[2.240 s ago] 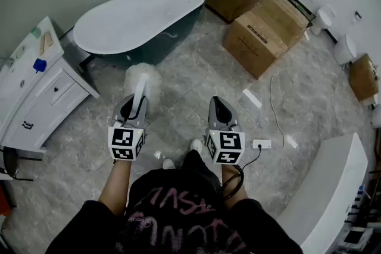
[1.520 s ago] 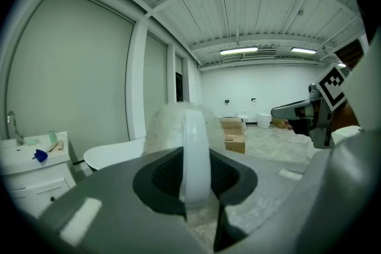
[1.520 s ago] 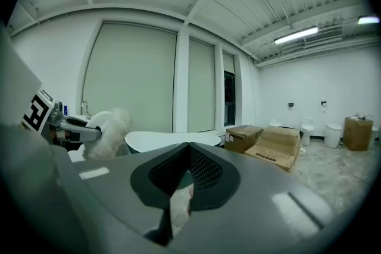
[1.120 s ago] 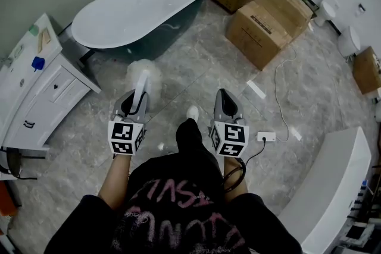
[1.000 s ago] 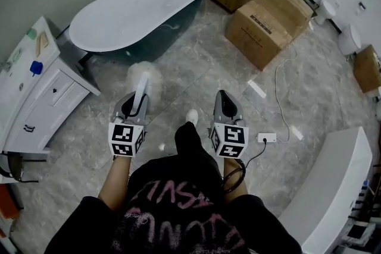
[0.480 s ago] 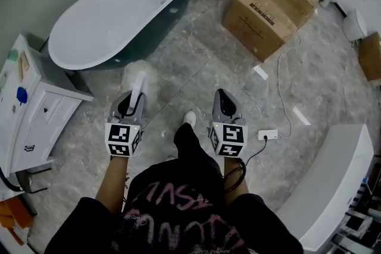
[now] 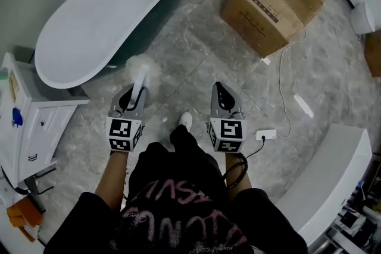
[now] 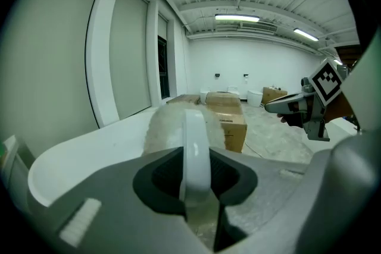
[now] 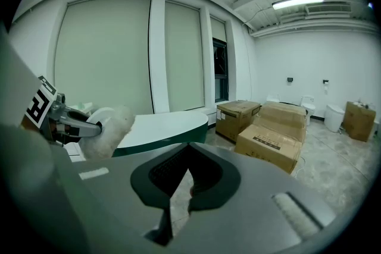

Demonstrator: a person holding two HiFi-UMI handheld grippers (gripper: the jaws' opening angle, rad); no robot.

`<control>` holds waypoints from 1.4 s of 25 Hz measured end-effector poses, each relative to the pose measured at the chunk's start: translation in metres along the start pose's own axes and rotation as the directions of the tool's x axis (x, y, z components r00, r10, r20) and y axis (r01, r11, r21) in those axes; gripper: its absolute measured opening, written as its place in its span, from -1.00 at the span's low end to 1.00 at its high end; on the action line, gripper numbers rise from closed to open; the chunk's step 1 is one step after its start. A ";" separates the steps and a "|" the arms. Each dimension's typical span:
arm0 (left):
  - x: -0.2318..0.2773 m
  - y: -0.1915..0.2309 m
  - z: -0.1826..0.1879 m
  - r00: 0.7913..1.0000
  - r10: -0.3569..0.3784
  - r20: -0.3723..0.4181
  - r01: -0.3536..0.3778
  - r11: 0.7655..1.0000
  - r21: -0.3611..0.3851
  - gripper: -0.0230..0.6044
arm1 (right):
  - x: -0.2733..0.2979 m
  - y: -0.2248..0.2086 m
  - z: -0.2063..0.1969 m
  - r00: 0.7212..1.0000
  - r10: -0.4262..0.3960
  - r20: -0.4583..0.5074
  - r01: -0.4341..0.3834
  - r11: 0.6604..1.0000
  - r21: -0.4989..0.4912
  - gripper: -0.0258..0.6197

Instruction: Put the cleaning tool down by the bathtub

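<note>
The left gripper (image 7: 132,98) clamps the white fluffy long-handled cleaning brush (image 7: 143,67), its head seemingly just beside the oval white bathtub (image 7: 101,15). The right gripper (image 7: 223,99) has its jaws together, empty.

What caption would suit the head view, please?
Left gripper holds a fluffy cleaning tool near the bathtub; right gripper empty.

Left gripper (image 8: 196,187) fingers clamp the cleaning tool (image 8: 195,149).
</note>
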State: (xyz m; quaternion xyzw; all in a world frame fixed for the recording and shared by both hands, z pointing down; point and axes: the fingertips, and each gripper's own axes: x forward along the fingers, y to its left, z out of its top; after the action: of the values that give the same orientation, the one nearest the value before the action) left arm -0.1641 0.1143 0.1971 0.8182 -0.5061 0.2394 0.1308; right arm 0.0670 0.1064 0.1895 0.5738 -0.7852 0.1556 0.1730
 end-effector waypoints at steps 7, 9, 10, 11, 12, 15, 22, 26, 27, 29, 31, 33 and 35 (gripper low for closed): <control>0.038 0.013 -0.005 0.999 -0.001 -0.052 -0.001 1.000 -0.031 -0.65 | 0.039 -0.018 -0.015 0.998 0.009 -0.069 -0.008 1.000 0.018 -0.88; 0.051 0.017 -0.008 0.998 -0.009 -0.065 0.007 1.000 -0.028 -0.65 | 0.051 -0.022 -0.021 0.996 0.004 -0.087 -0.002 1.000 0.023 -0.88; 0.058 0.019 -0.010 0.997 -0.014 -0.071 0.012 1.000 -0.026 -0.65 | 0.057 -0.025 -0.023 0.996 0.002 -0.093 0.001 1.000 0.028 -0.88; 0.066 0.020 -0.011 0.997 -0.020 -0.076 0.018 1.000 -0.025 -0.65 | 0.062 -0.027 -0.025 0.995 -0.001 -0.098 0.004 0.999 0.032 -0.88; 0.075 0.022 -0.013 0.996 -0.025 -0.080 0.023 0.999 -0.025 -0.65 | 0.068 -0.030 -0.027 0.995 -0.006 -0.103 0.010 0.999 0.036 -0.88; 0.103 0.030 -0.017 0.994 -0.043 -0.096 0.041 0.999 -0.025 -0.65 | 0.089 -0.041 -0.032 0.993 -0.028 -0.118 0.033 0.999 0.042 -0.88; 0.183 0.050 -0.035 0.985 -0.096 -0.144 0.093 0.995 -0.026 -0.65 | 0.148 -0.069 -0.048 0.986 -0.079 -0.149 0.090 0.994 0.063 -0.88; 0.227 0.068 -0.050 0.980 -0.108 -0.166 0.105 0.994 -0.026 -0.65 | 0.184 -0.081 -0.063 0.982 -0.099 -0.160 0.115 0.989 0.093 -0.88; 0.237 0.074 -0.054 0.980 -0.108 -0.170 0.105 0.994 -0.026 -0.65 | 0.193 -0.082 -0.068 0.982 -0.099 -0.164 0.116 0.988 0.102 -0.88; 0.257 0.081 -0.063 0.977 -0.113 -0.182 0.112 0.994 -0.020 -0.65 | 0.209 -0.084 -0.081 0.979 -0.097 -0.181 0.118 0.987 0.110 -0.88; 0.277 0.086 -0.074 0.973 -0.124 -0.195 0.124 0.992 -0.011 -0.65 | 0.225 -0.087 -0.096 0.975 -0.094 -0.200 0.118 0.987 0.113 -0.88; 0.297 0.091 -0.087 0.969 -0.133 -0.207 0.134 0.991 -0.012 -0.65 | 0.242 -0.088 -0.112 0.973 -0.091 -0.212 0.118 0.986 0.118 -0.88; 0.315 0.096 -0.101 0.966 -0.141 -0.217 0.142 0.990 -0.014 -0.65 | 0.259 -0.087 -0.128 0.971 -0.088 -0.222 0.118 0.985 0.128 -0.88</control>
State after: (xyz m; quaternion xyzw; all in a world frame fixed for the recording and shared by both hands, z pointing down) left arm -0.1588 -0.1243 0.4458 0.8211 -0.4288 0.3181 0.2016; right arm 0.0891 -0.0819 0.4239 0.6044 -0.7180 0.2626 0.2242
